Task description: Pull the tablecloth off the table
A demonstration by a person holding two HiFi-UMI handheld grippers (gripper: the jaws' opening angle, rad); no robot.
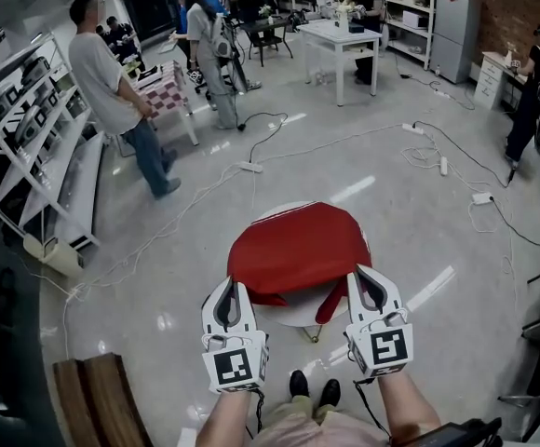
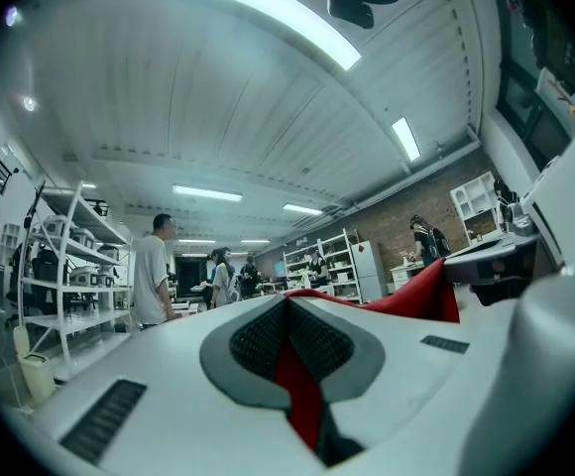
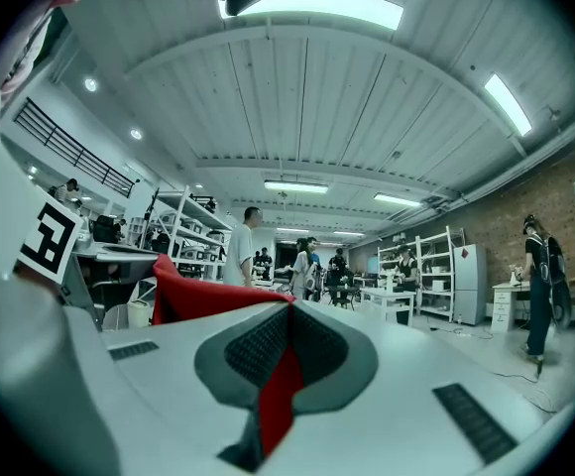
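Our left gripper (image 1: pixel 231 287) and right gripper (image 1: pixel 364 276) each have jaws clamped on the near edge of the soft red tablecloth (image 1: pixel 298 250), which lies rumpled over the round white tabletop (image 1: pixel 293 318).

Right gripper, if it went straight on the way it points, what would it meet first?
Probably the red tablecloth pinched in its fingers, which is draped over the round table. Whether the right gripper would clear the tabletop beyond is unclear from these views.

matt red cloth tablecloth (image 1: pixel 298 250), glossy floor (image 1: pixel 363 156)
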